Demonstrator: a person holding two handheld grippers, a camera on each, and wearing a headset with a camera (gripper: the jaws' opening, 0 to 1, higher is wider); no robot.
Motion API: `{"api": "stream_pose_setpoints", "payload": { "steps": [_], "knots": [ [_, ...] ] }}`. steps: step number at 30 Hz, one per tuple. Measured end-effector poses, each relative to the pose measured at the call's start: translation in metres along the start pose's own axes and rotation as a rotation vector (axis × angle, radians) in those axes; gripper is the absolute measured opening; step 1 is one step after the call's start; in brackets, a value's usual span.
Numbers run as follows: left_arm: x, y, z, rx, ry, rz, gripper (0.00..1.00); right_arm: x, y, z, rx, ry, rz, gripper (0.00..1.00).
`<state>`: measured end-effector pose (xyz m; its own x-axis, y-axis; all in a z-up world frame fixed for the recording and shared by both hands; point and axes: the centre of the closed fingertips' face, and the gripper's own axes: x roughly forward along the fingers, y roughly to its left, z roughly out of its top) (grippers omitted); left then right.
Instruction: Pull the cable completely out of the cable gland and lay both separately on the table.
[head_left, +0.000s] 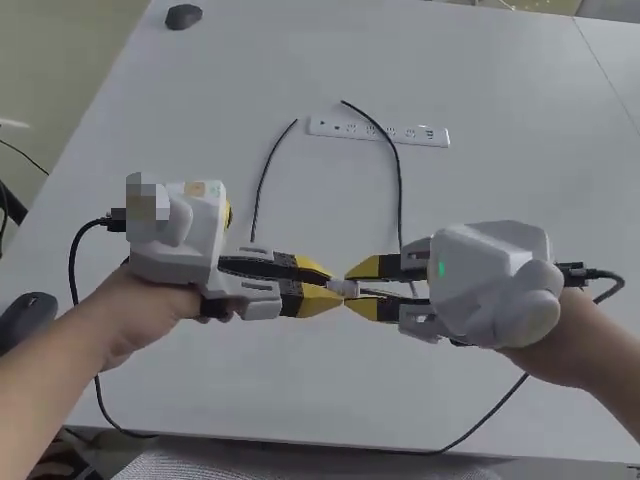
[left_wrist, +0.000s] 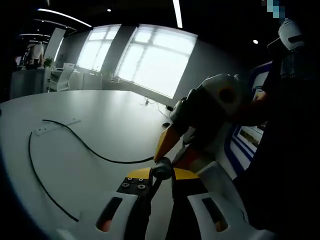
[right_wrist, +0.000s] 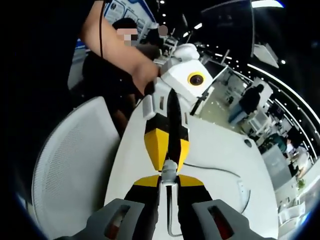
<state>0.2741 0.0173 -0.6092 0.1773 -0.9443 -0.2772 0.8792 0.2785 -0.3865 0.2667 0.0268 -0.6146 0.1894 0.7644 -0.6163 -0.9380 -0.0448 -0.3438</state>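
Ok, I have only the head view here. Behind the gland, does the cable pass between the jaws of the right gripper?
Observer: Yes. In the right gripper view a thin stretch of cable runs between the jaws of the right gripper, behind the white cable gland.
Operator: And the left gripper?
Observer: Its tips pinch the gland's far end.
Operator: What is beyond the table?
Observer: Large bright windows, in the left gripper view.

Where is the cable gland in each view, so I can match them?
Head view: cable gland at centre, where the yellow jaw tips meet.
Left gripper view: gland lower centre, at the jaw tips.
Right gripper view: gland just below centre, between the jaw tips.
Shared landmark: black cable.
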Motion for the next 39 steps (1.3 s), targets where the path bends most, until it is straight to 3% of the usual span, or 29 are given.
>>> {"api": "stream_pose_setpoints", "payload": {
  "steps": [5,13,18,20,23,25,27,31,34,35,37,39],
  "knots": [
    [0.000,0.001,0.001,0.007,-0.001,0.003,0.14,0.000,-0.003,-0.001,0.015,-0.004,-0.008,0.08],
    [0.001,0.001,0.000,0.009,0.001,0.004,0.15,0.000,-0.004,-0.002,0.062,-0.017,0.025,0.08],
    [0.001,0.001,0.000,0.018,0.000,0.001,0.15,-0.002,-0.004,-0.005,0.212,-0.045,0.068,0.13],
    [0.000,0.001,0.001,0.017,-0.004,0.002,0.15,-0.006,-0.007,-0.009,0.325,-0.046,0.081,0.18],
    [-0.001,0.001,0.001,0.028,-0.005,0.001,0.15,-0.014,-0.005,0.000,0.516,-0.138,0.190,0.19],
    [-0.001,0.000,0.001,0.056,-0.004,-0.002,0.15,-0.017,-0.005,0.000,0.679,-0.167,0.263,0.22],
    [-0.001,-0.001,0.002,0.076,-0.007,-0.006,0.15,-0.018,-0.007,0.002,0.773,-0.201,0.318,0.23],
    [-0.001,-0.002,0.004,0.089,-0.014,-0.014,0.15,-0.015,-0.019,-0.003,0.852,-0.242,0.341,0.19],
    [0.000,-0.003,0.006,0.099,-0.016,-0.018,0.15,-0.020,-0.007,0.006,0.948,-0.272,0.491,0.18],
    [0.000,-0.003,0.006,0.099,-0.016,-0.019,0.15,-0.019,-0.006,0.006,0.950,-0.265,0.507,0.20],
    [0.000,-0.003,0.006,0.096,-0.017,-0.022,0.15,-0.014,-0.007,0.005,0.930,-0.256,0.489,0.27],
    [0.000,-0.002,0.007,0.098,-0.018,-0.021,0.15,-0.014,-0.006,0.008,0.923,-0.271,0.508,0.25]
  ]
}}
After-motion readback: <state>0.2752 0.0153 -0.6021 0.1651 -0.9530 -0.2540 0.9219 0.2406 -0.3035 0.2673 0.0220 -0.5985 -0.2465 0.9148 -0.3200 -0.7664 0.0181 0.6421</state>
